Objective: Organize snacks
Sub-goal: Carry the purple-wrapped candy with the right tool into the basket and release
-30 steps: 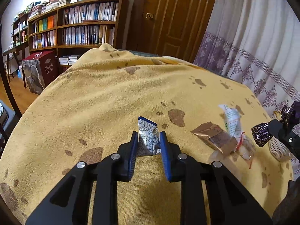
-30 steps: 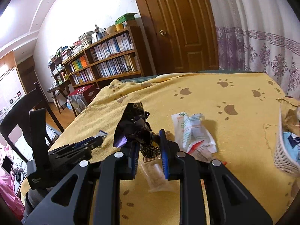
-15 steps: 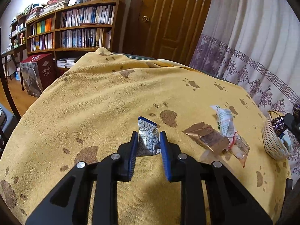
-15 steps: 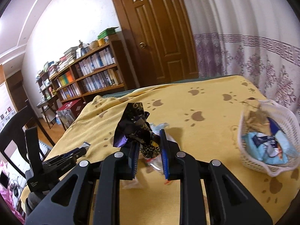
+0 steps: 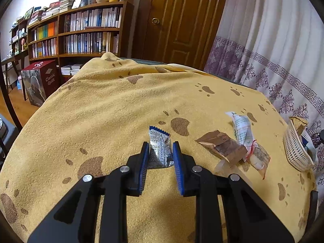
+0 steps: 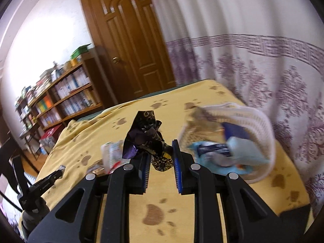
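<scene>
My left gripper (image 5: 160,151) is shut on a silver-blue patterned snack packet (image 5: 159,148), low over the yellow paw-print blanket (image 5: 113,109). My right gripper (image 6: 161,158) is shut on a black and purple wrapped snack (image 6: 145,139), held above the blanket just left of the white basket (image 6: 263,129). The basket holds several blue and brown packets. In the left wrist view the basket (image 5: 293,147) stands at the far right. A brown packet (image 5: 220,145), a white-green packet (image 5: 242,126) and a clear packet (image 5: 257,158) lie on the blanket between us.
A bookshelf (image 5: 81,34) and a wooden door (image 5: 182,20) stand behind the table. A curtain (image 5: 273,40) hangs to the right. A red box (image 5: 41,81) sits on the floor at the left.
My right gripper has carried the black snack to the right, close to the basket. My left gripper still holds its packet in about the same place.
</scene>
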Motion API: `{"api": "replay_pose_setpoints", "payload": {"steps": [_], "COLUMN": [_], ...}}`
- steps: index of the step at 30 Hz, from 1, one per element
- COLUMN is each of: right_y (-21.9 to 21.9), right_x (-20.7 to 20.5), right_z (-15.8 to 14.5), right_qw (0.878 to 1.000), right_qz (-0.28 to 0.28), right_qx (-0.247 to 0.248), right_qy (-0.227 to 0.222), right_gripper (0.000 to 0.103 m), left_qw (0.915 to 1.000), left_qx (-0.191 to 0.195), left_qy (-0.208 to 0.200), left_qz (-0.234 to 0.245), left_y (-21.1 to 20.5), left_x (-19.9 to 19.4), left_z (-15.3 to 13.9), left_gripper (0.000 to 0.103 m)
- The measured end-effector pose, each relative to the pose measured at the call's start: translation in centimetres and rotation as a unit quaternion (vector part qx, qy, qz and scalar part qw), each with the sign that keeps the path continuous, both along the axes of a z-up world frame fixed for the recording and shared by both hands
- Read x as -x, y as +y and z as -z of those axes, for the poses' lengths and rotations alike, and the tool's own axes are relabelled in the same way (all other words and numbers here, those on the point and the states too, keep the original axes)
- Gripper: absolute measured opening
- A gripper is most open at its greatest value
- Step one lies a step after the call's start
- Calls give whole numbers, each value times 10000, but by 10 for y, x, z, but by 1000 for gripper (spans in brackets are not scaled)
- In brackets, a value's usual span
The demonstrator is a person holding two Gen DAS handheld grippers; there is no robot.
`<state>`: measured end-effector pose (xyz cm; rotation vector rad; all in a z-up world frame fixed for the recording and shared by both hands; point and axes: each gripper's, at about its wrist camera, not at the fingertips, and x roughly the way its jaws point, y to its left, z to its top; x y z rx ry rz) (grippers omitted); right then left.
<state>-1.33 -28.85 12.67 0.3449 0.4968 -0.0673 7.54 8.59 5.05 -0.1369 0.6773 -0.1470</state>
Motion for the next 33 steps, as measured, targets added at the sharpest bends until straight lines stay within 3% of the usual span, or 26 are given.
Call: {"api": "replay_pose_setpoints", "payload": {"steps": [16, 26, 28, 33], "right_y": [-109, -135, -141, -140], "right_x": [2, -19, -16, -7], "right_z": [9, 32, 36, 39], "right_qw": [9916, 9866, 9845, 9845], "right_qz": [1181, 1396, 1441, 1429], "right_qx": [-443, -622, -847, -872], "right_qy": [277, 577, 535, 516], "right_gripper": [21, 23, 27, 28], "left_qw": [9999, 9998, 9998, 9998], "left_qx": [-122, -171, -179, -183], "left_qy": [33, 86, 88, 86], "left_qz": [9, 11, 12, 8], "left_y": [-6, -6, -7, -7], "left_x": [-1, -4, -4, -4], "left_z": [6, 9, 10, 10], "left_gripper": [24, 24, 24, 24]}}
